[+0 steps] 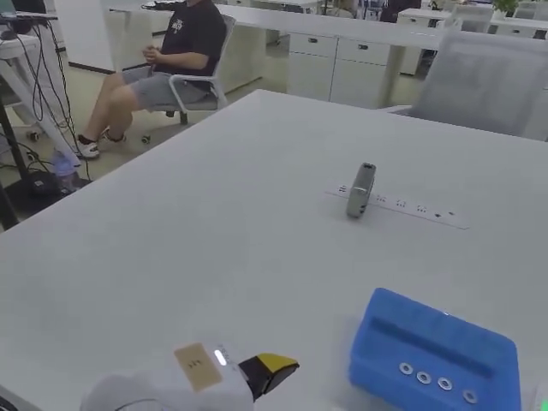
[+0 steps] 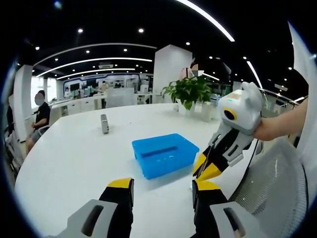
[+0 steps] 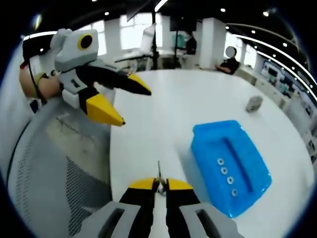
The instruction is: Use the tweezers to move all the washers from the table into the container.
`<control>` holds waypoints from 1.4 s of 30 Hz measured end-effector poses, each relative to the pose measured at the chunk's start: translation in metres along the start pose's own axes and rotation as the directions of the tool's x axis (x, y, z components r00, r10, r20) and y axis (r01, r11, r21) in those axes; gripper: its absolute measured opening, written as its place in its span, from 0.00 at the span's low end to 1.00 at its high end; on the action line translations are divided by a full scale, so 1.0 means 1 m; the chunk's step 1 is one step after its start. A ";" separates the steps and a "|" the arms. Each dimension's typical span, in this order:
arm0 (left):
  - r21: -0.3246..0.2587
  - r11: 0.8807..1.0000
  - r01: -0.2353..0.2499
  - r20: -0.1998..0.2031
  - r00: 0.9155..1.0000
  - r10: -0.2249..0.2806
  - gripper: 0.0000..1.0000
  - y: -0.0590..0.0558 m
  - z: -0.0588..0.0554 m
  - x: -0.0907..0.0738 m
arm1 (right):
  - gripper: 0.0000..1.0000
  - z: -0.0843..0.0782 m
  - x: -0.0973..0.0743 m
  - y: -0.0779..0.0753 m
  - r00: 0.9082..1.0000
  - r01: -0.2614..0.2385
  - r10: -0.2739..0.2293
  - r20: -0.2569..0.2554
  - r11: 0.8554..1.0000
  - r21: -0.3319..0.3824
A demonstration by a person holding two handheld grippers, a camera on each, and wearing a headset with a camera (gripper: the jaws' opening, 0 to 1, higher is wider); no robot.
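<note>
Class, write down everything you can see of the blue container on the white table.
The blue container is a rectangular, plastic-looking tray with rounded corners and a long shallow recess in its top. It lies flat on the white table. Four small silvery washers lie in a row inside it. The left tool and the right tool, shut on tweezers, hang clear of it.

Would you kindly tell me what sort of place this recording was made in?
Most likely an open-plan office: rows of white desks with drawer cabinets, a grey mesh office chair, and a potted plant.
</note>
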State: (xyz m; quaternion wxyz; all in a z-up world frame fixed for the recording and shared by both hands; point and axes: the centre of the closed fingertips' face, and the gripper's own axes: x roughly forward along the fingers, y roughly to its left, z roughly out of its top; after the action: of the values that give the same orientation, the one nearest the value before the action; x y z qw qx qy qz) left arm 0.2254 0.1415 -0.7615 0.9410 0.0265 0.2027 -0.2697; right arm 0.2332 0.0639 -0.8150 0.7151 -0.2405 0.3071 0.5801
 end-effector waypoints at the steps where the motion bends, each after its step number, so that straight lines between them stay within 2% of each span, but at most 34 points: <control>1: 0.001 1.000 0.000 0.000 1.000 0.000 0.46 0.000 0.000 0.000 | 0.04 0.002 -0.001 -0.001 1.000 0.001 -0.001 0.004 1.000 0.000; 11: -0.005 1.000 0.006 0.002 1.000 -0.006 0.45 -0.001 0.000 0.000 | 0.04 0.046 -0.017 -0.029 0.994 0.045 -0.044 0.100 0.999 -0.004; 15: -0.007 1.000 0.010 0.000 1.000 -0.010 0.44 -0.001 0.000 0.000 | 0.03 0.062 -0.020 -0.047 0.989 0.072 -0.070 0.131 0.997 -0.011; 20: -0.005 1.000 0.011 0.002 1.000 -0.011 0.44 -0.001 0.001 0.000 | 0.03 0.073 -0.016 -0.069 0.986 0.096 -0.092 0.142 0.995 -0.020; 22: -0.006 1.000 0.014 0.003 1.000 -0.014 0.43 -0.002 0.001 0.000 | 0.03 0.074 -0.010 -0.077 0.985 0.094 -0.091 0.145 0.996 -0.011; 26: -0.005 1.000 0.019 0.001 1.000 -0.019 0.44 -0.003 0.001 0.001 | 0.03 0.070 0.006 -0.089 0.986 0.058 -0.074 0.147 0.992 0.109; 30: -0.008 1.000 0.016 0.002 1.000 -0.016 0.44 -0.002 0.001 0.000 | 0.03 0.061 0.021 -0.101 0.992 0.051 -0.070 0.108 0.984 0.173; 42: -0.012 1.000 0.009 0.004 1.000 -0.009 0.43 -0.001 0.001 0.000 | 0.04 0.049 0.050 -0.117 0.998 0.032 -0.041 0.047 0.982 0.186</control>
State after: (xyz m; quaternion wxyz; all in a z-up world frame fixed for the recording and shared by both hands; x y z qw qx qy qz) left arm 0.2246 0.1405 -0.7608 0.9404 0.0193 0.2025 -0.2726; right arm 0.3626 0.1075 -0.8178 0.7525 -0.1637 0.3369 0.5417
